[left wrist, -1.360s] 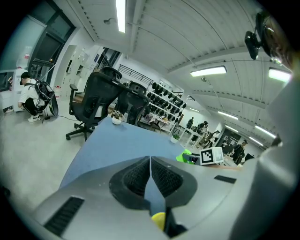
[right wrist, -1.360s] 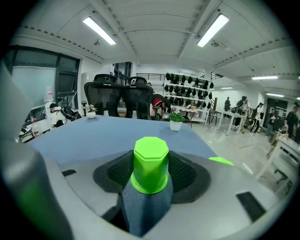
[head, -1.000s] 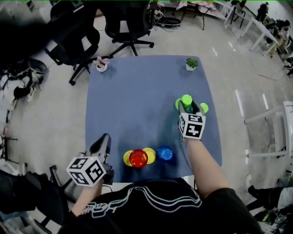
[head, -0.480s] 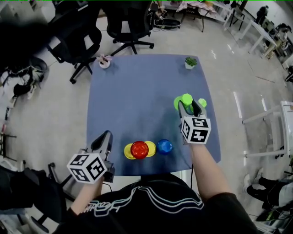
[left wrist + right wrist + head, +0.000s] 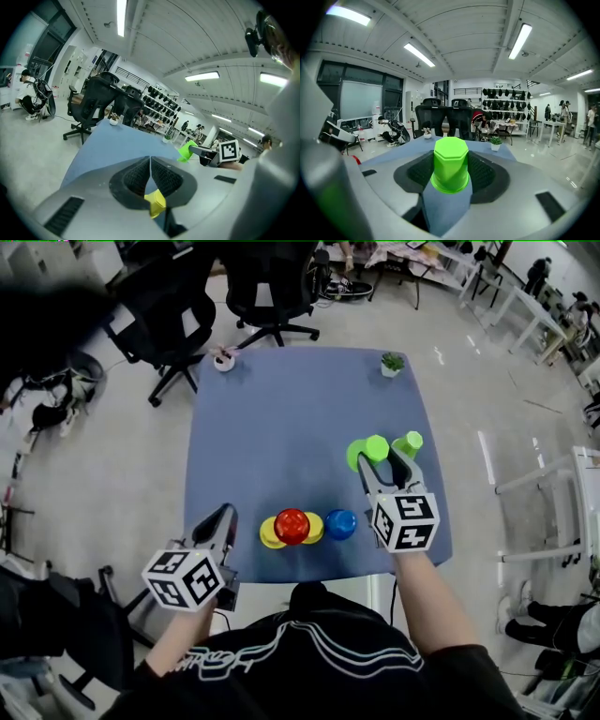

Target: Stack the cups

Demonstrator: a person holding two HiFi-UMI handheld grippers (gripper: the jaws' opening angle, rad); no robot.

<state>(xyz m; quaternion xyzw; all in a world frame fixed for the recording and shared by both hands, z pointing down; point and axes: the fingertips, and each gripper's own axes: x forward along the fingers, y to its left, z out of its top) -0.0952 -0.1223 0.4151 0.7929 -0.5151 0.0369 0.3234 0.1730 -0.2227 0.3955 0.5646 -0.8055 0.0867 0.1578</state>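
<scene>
1. Jaws of the right gripper (image 5: 382, 461) clamp an upturned green cup (image 5: 451, 165) over the worktop's (image 5: 281, 418) right side; the left gripper's (image 5: 150, 165) jaws are closed and empty.
2. Cup looks like light, stiff, slick plastic, so grip its sides.

My right gripper (image 5: 382, 463) sits out ahead on a straight forearm, fingers (image 5: 483, 172) clamped on the green cup (image 5: 451, 164). My left gripper (image 5: 218, 521) hangs close to my body, fingers (image 5: 136, 177) pressed together, empty.
</scene>
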